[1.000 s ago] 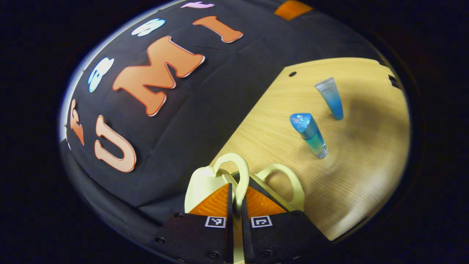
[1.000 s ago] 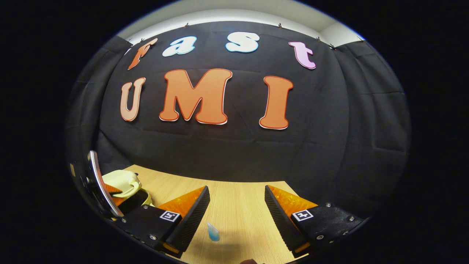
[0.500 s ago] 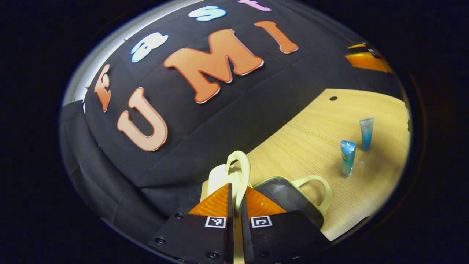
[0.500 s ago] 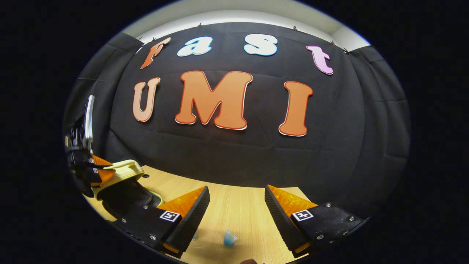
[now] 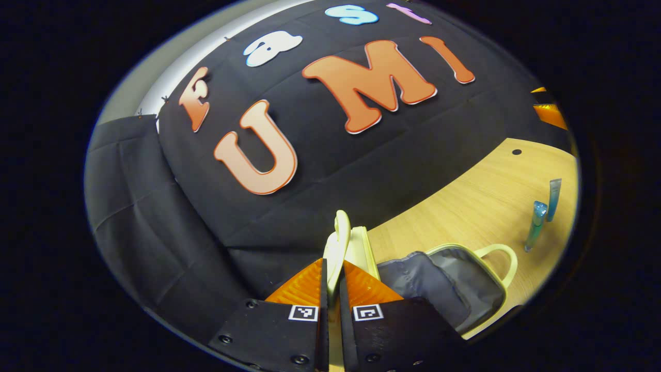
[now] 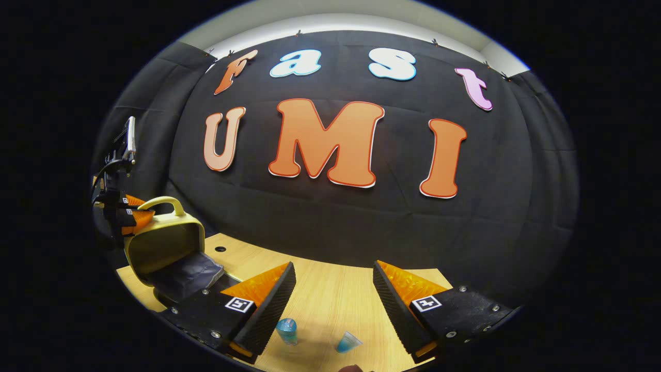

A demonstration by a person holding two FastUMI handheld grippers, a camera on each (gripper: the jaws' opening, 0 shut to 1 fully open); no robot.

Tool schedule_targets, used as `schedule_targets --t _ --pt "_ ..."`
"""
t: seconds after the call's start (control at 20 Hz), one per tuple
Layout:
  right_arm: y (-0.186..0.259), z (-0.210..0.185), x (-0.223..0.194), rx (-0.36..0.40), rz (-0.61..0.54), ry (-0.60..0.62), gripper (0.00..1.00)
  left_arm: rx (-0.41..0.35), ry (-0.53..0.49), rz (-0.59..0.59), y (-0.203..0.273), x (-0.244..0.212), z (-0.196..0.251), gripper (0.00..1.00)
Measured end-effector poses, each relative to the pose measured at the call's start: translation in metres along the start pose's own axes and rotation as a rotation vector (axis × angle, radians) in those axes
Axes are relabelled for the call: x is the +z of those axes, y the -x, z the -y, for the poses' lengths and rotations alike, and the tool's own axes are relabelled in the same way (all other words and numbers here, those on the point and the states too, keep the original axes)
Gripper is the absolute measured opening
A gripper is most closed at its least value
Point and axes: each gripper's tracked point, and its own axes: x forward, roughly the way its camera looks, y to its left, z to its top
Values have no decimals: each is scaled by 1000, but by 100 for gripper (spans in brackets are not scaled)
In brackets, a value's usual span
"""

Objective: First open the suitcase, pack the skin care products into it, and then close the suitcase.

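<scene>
Left gripper view: left gripper (image 5: 330,281) clamped on the pale yellow suitcase lid handle (image 5: 338,243), lid raised upright. Open suitcase (image 5: 454,289) with grey lining lies just right of the fingers; blue bottle (image 5: 535,225) and blue tube (image 5: 553,199) stand far right on the wooden table (image 5: 465,206).

Right gripper view: right gripper (image 6: 333,299) fingers wide apart, holding nothing; bottle (image 6: 286,330) and tube (image 6: 348,341) stand between them on the table. Suitcase far left, left gripper on its handle.

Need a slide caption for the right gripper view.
Right gripper open above two blue bottles; left gripper lifts suitcase lid.

Pale-yellow suitcase (image 6: 165,243) open; 2 blue skincare tubes (image 5: 537,225) upright nearby.
</scene>
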Motion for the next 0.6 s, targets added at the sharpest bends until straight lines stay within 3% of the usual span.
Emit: schedule_targets --t 0.35,0.6 --pt "-5 -29 5 22 -7 29 95 112 22 -47 -27 -45 -81 15" --pt "-9 -45 6 8 -15 31 95 171 26 -133 -47 -109 -131 16"
